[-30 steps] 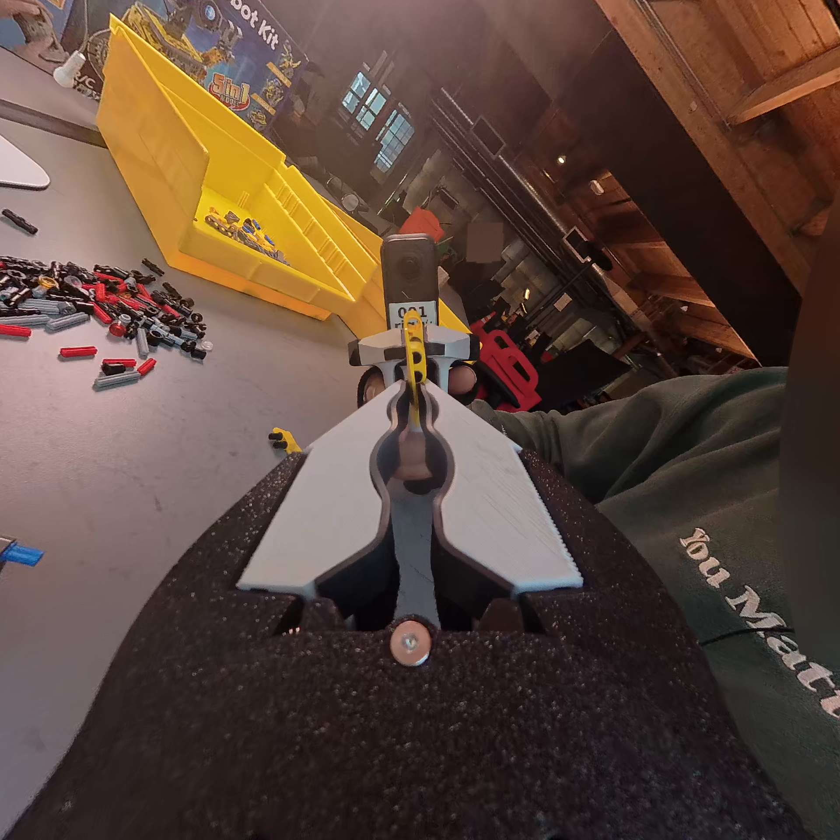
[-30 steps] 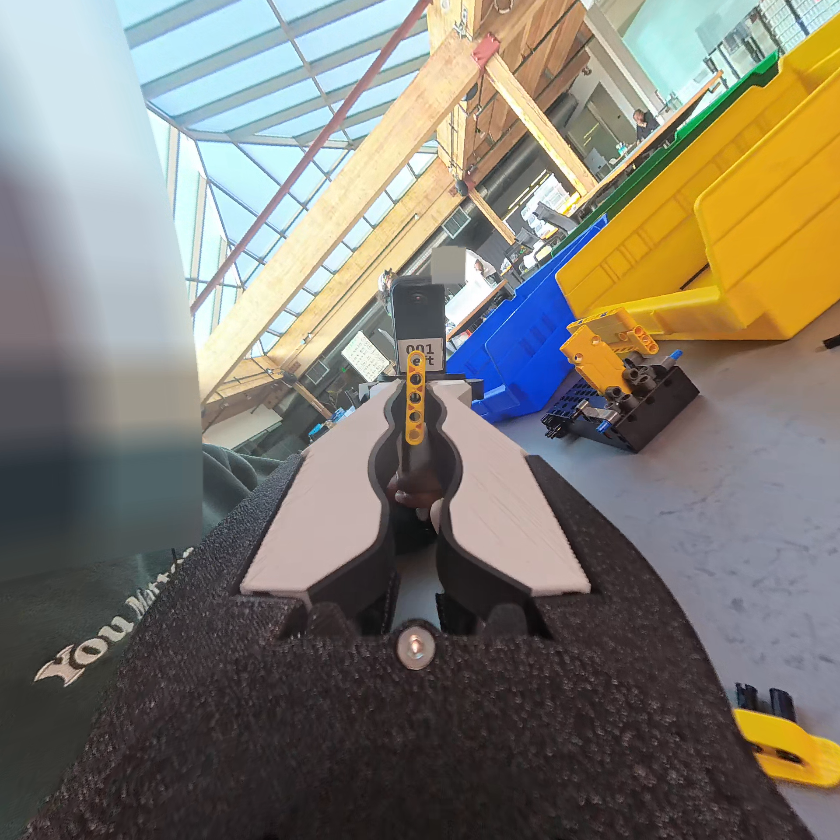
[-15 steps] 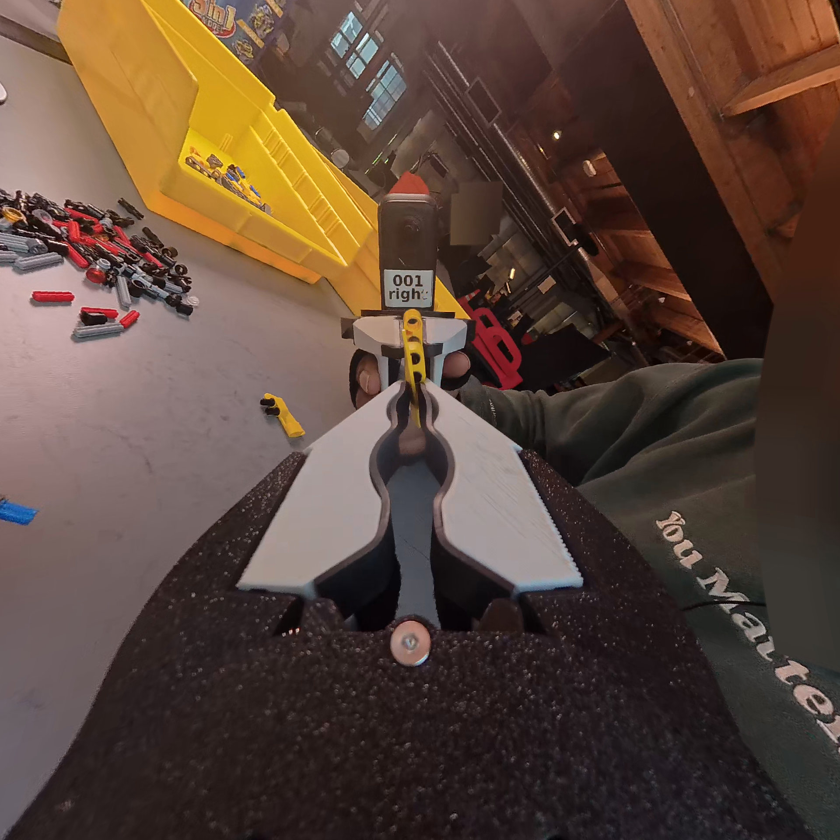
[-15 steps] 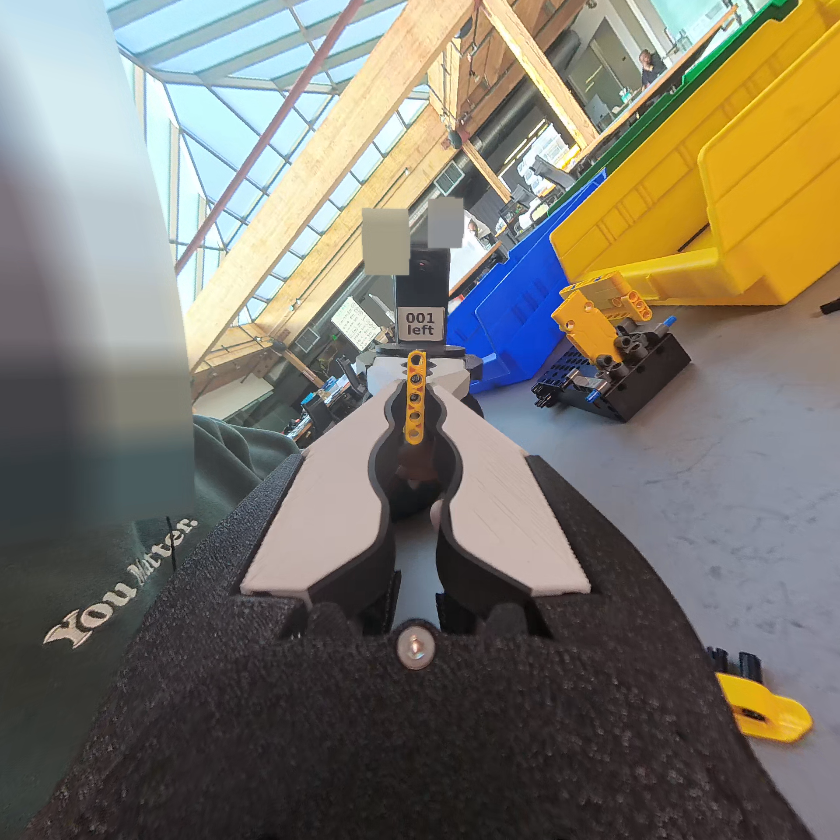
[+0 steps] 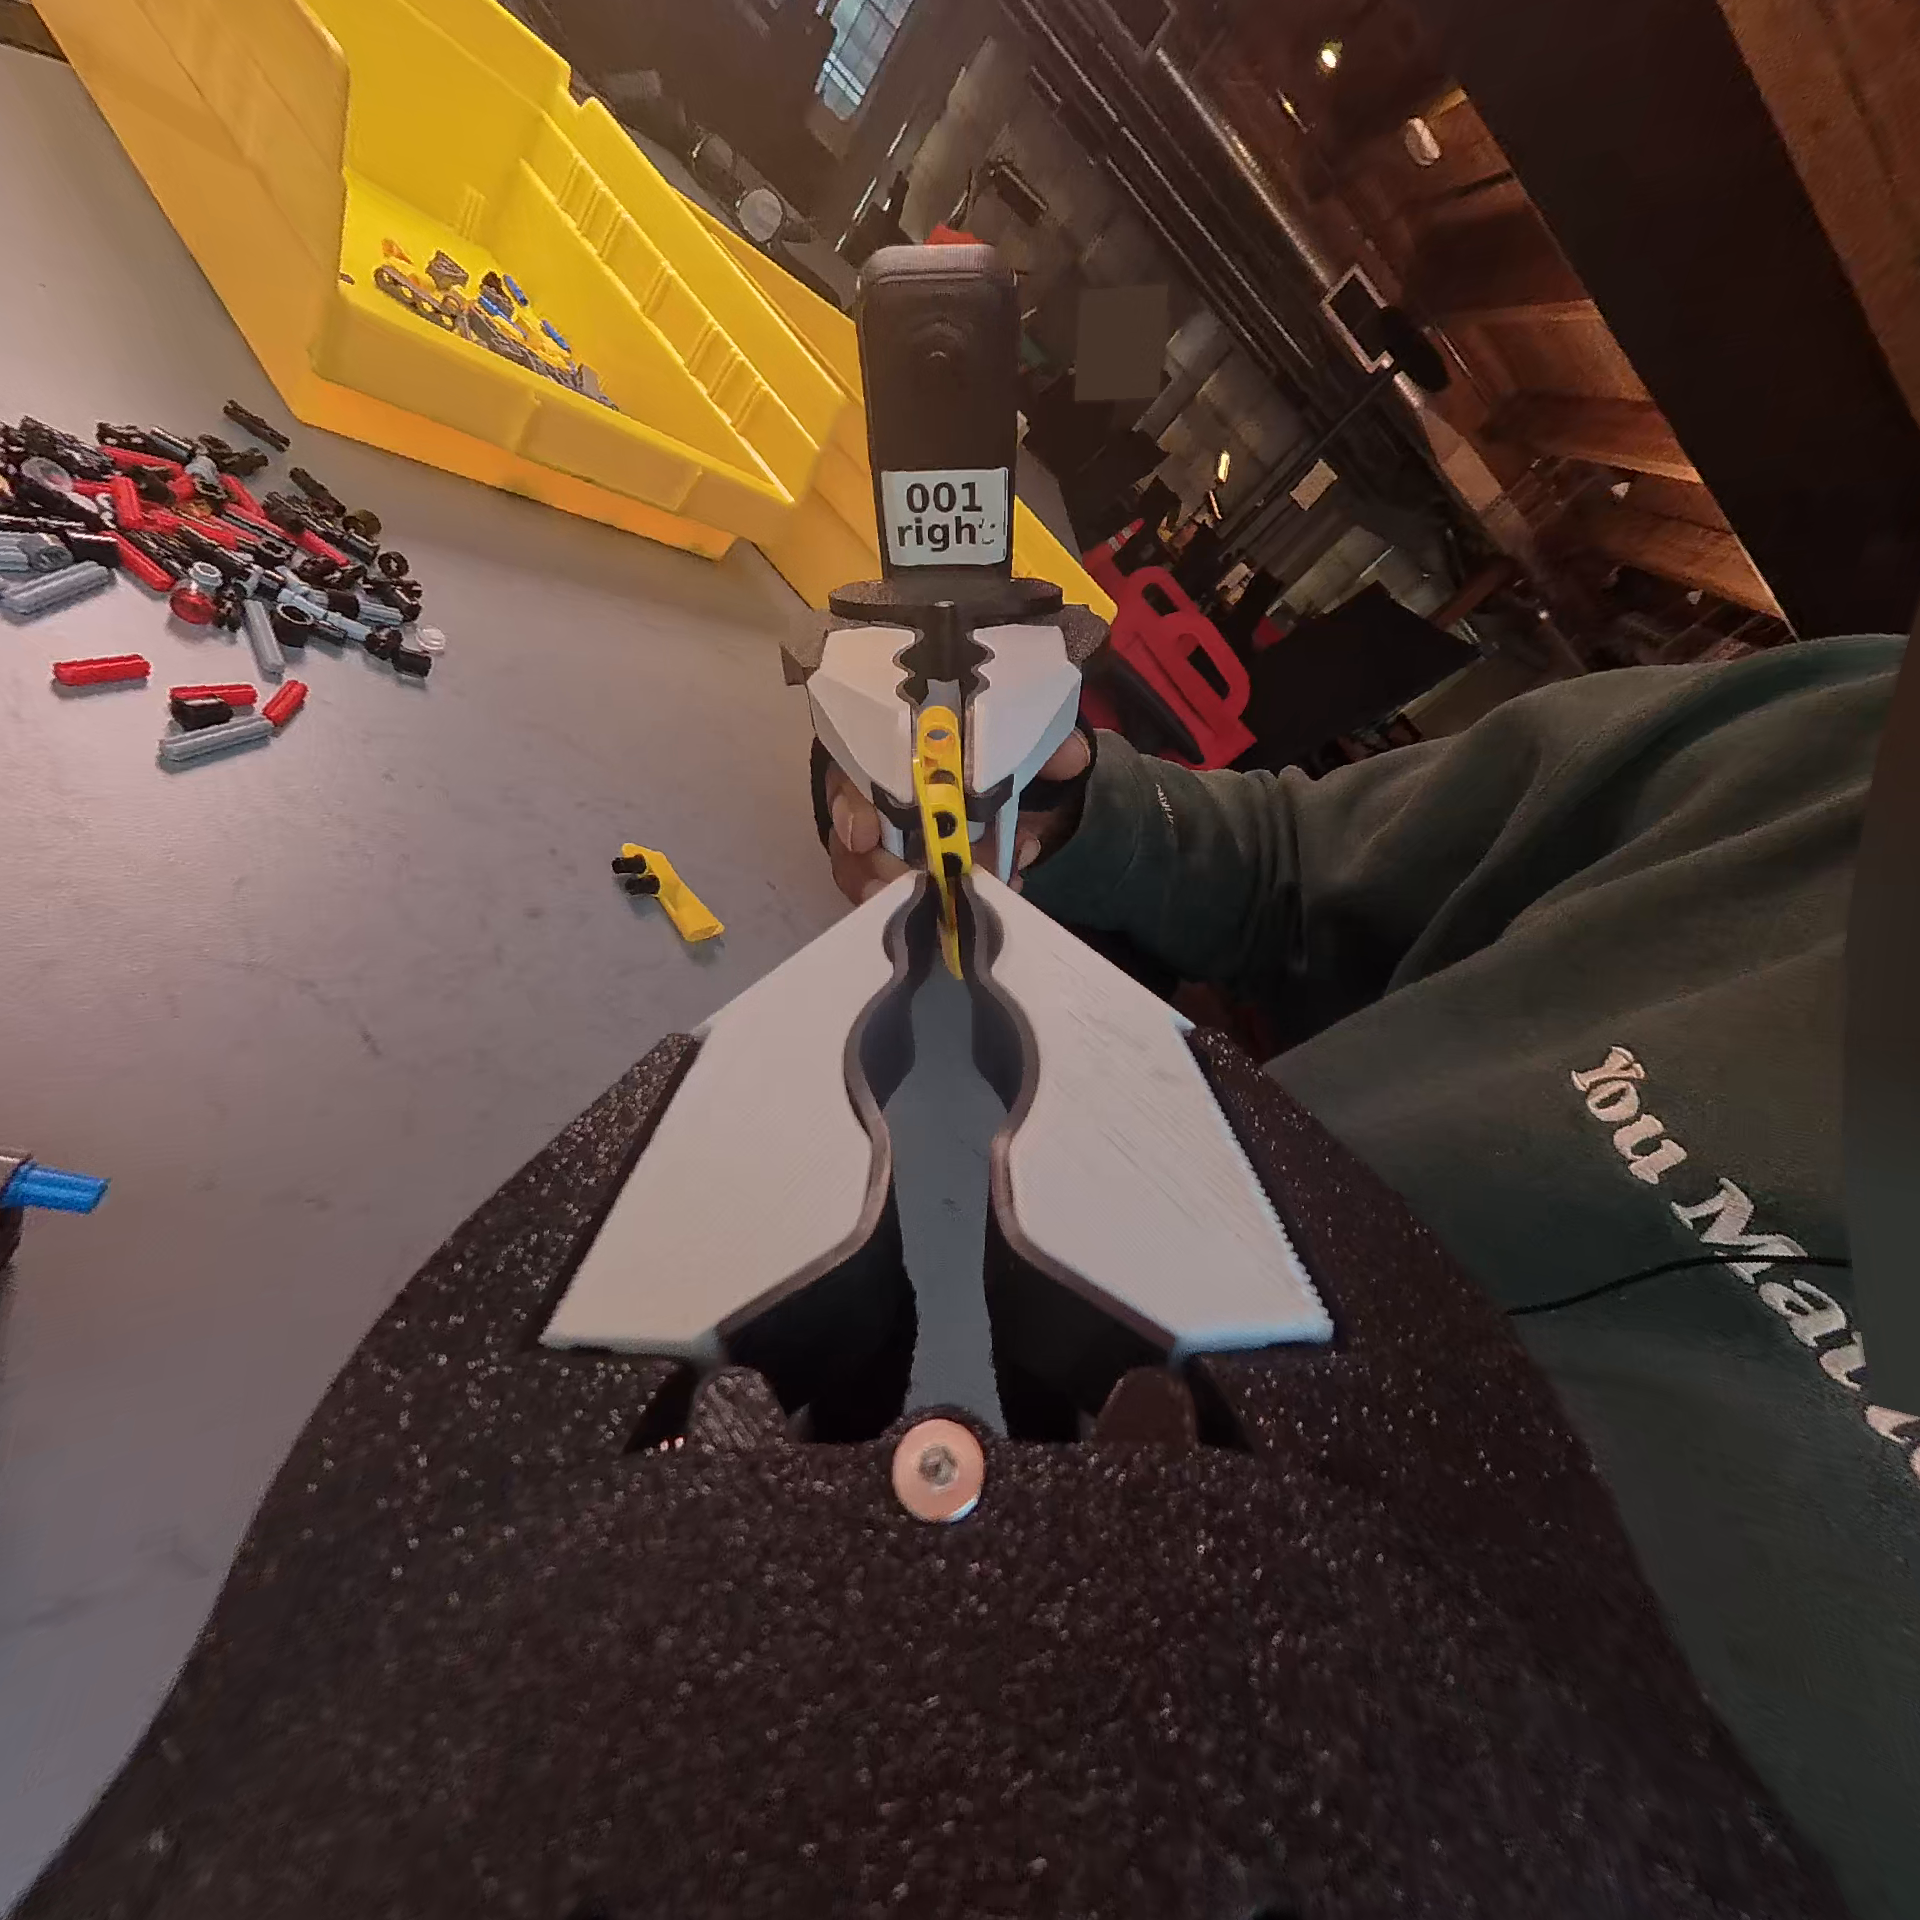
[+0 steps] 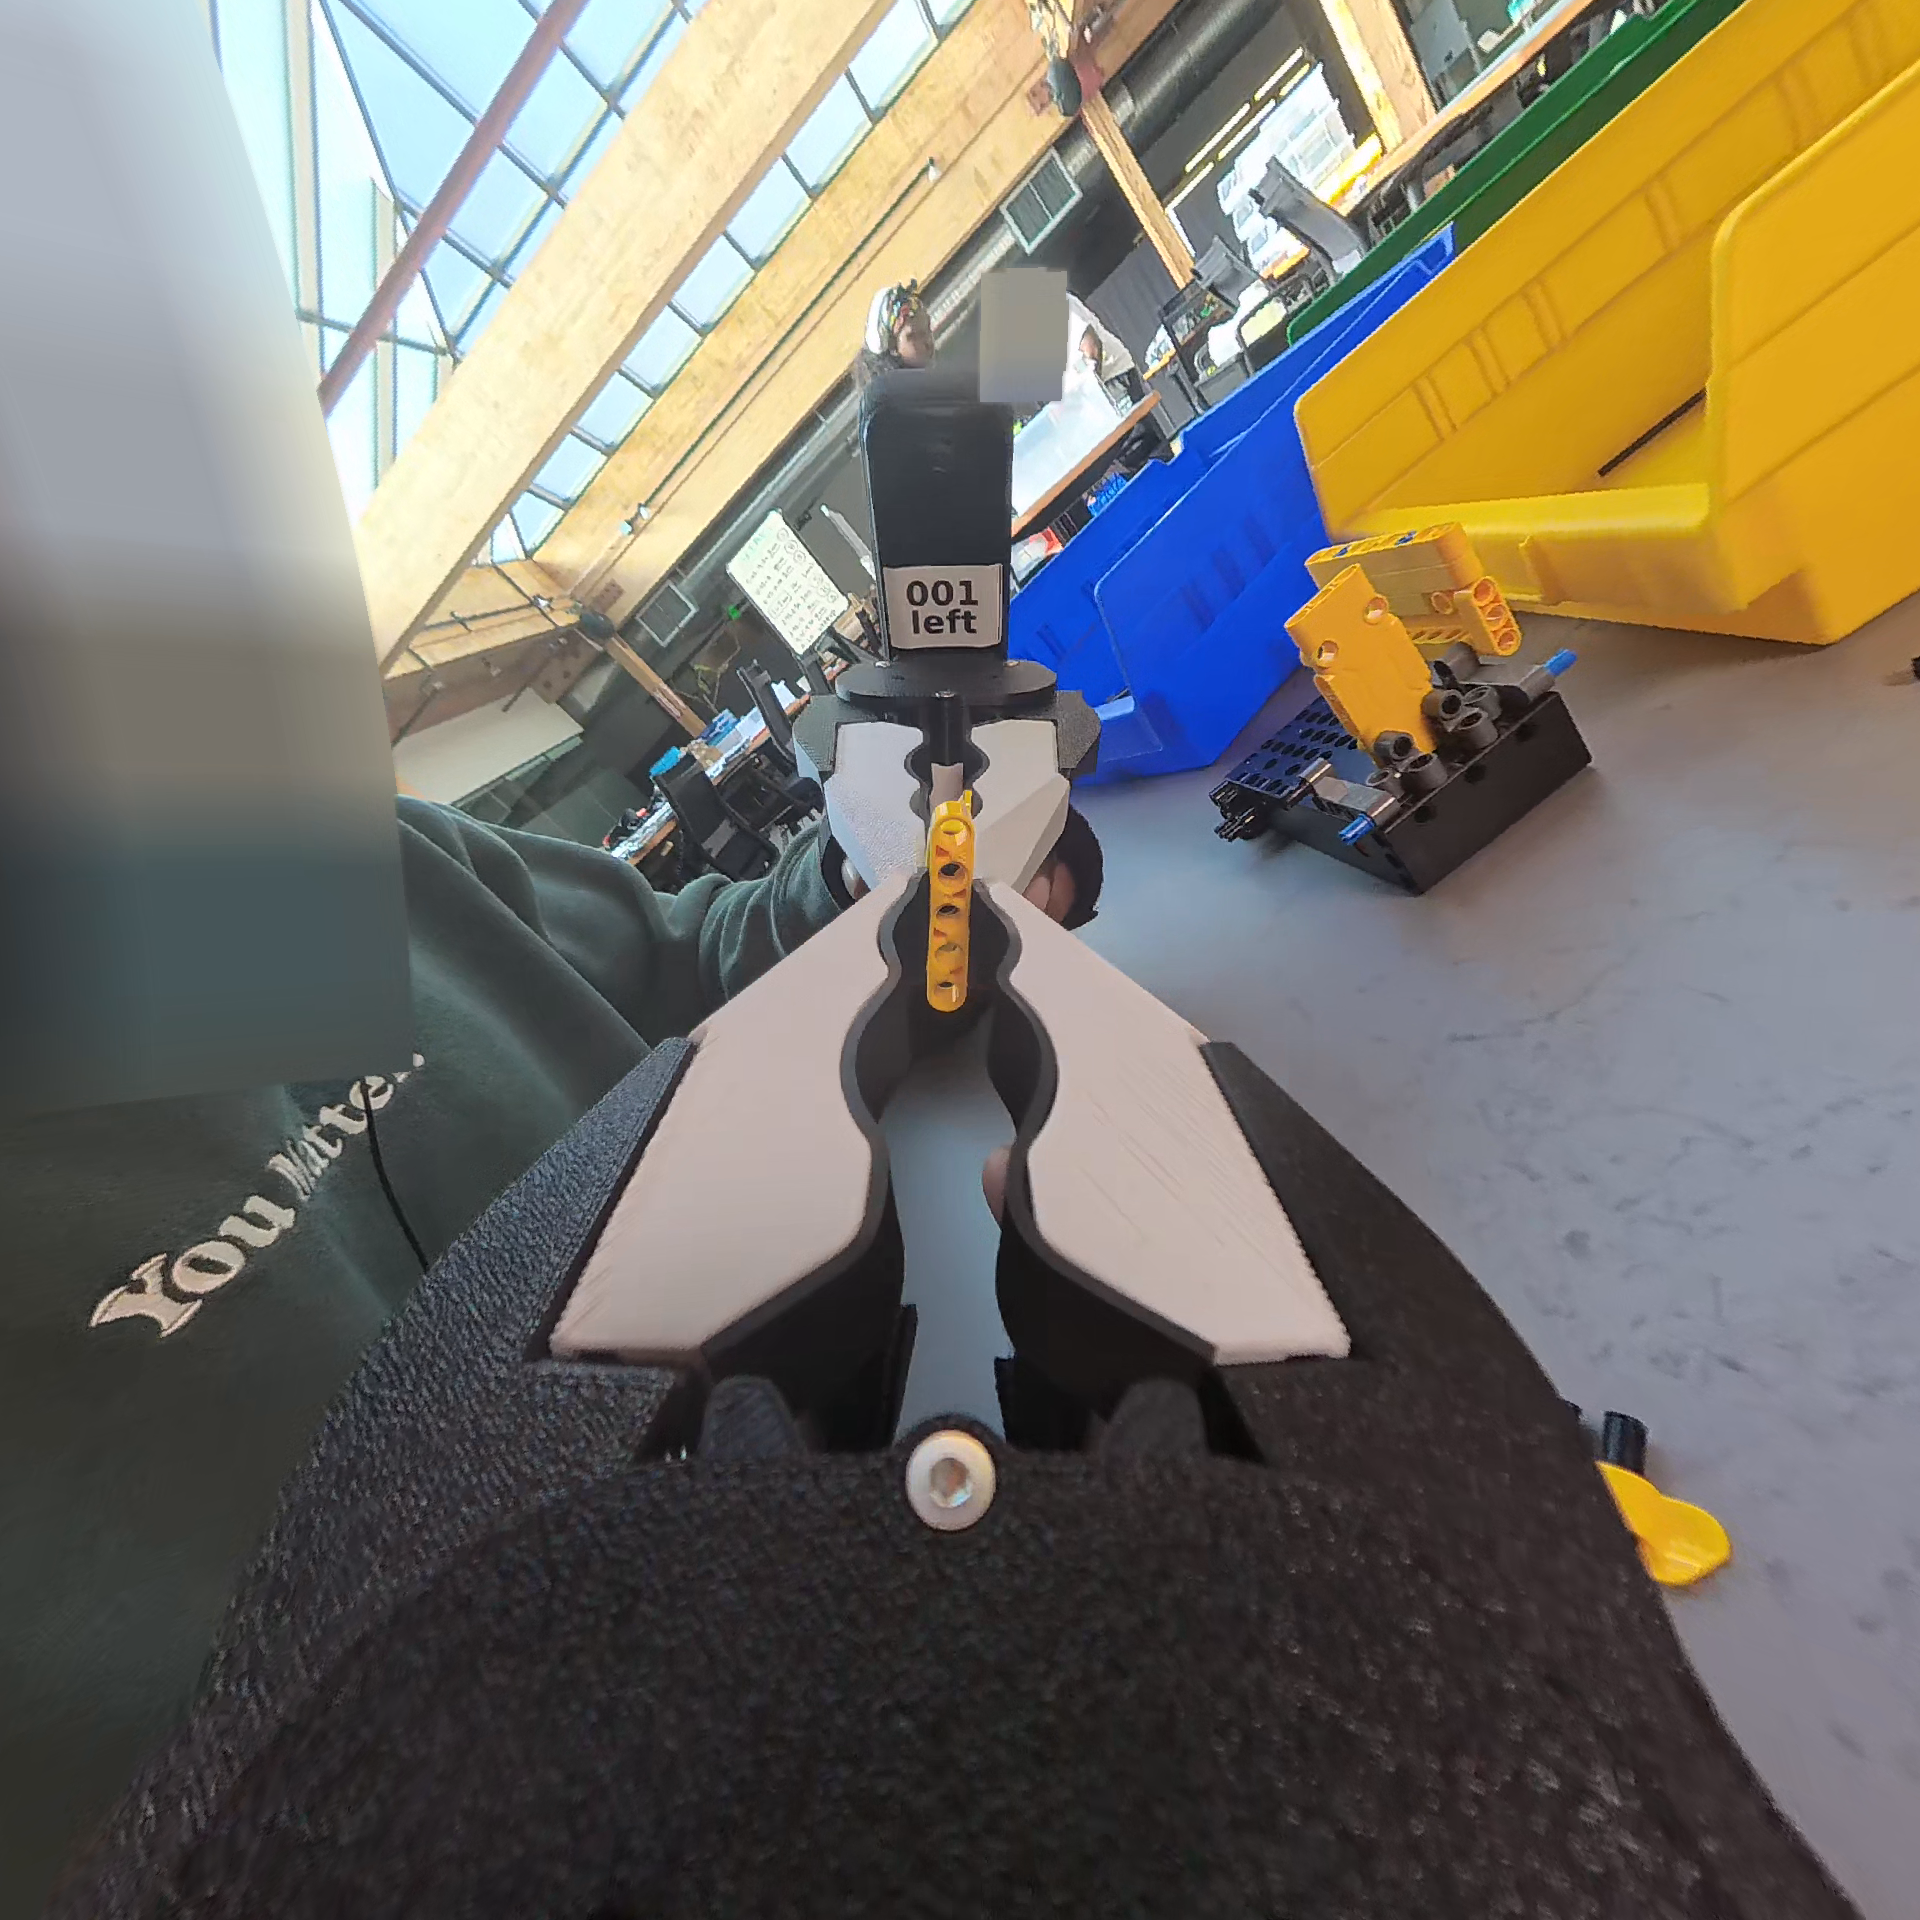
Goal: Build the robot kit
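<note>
Bare grey table (image 5: 312, 1039) lies open between the loose parts pile (image 5: 197, 561), yellow bin (image 5: 499, 312) and small yellow piece (image 5: 670, 894).

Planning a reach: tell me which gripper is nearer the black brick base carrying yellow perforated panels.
Left. Left gripper is beside the black brick base; right gripper faces it from farther off.

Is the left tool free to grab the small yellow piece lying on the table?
Probably not: the left tool is shut on the yellow beam, which the right tool also grips. Nothing blocks the small yellow piece.
</note>
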Demonstrator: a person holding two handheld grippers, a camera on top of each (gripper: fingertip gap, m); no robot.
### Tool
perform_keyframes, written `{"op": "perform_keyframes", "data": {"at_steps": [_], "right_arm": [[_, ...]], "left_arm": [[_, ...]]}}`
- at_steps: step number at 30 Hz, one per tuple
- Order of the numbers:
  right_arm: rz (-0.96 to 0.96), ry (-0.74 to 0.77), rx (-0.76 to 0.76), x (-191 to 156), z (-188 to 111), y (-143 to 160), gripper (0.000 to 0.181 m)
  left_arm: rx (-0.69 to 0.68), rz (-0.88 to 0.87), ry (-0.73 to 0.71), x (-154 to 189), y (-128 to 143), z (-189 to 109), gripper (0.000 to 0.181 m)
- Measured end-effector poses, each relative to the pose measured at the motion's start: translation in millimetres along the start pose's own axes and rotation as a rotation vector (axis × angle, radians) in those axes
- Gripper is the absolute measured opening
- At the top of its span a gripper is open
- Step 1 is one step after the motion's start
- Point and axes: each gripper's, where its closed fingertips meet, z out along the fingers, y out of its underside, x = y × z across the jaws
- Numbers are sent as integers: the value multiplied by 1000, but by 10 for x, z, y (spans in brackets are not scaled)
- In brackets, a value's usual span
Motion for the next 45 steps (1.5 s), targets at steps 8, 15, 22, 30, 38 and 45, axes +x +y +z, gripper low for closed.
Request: {"op": "perform_keyframes", "data": {"at_steps": [8,15,22,30,38,45], "right_arm": [[-23,-24,-88,-29,-5,144,6],[-95,-89,-167,-128,-3,292,6],[-122,-121,-157,-169,19,313,6],[-199,-99,-182,-175,26,365,6],[-224,-87,-222,-159,37,414,6],[-266,-74,-189,-183,60,378,6]], "left_arm": [[-121,91,-34,8,145,6,2],[-248,241,-64,83,290,-1,2],[-282,274,-72,119,318,-21,2],[-312,313,-75,132,366,-24,2],[-368,377,-150,92,415,-37,3],[-314,324,-100,121,372,-2,2]]}}
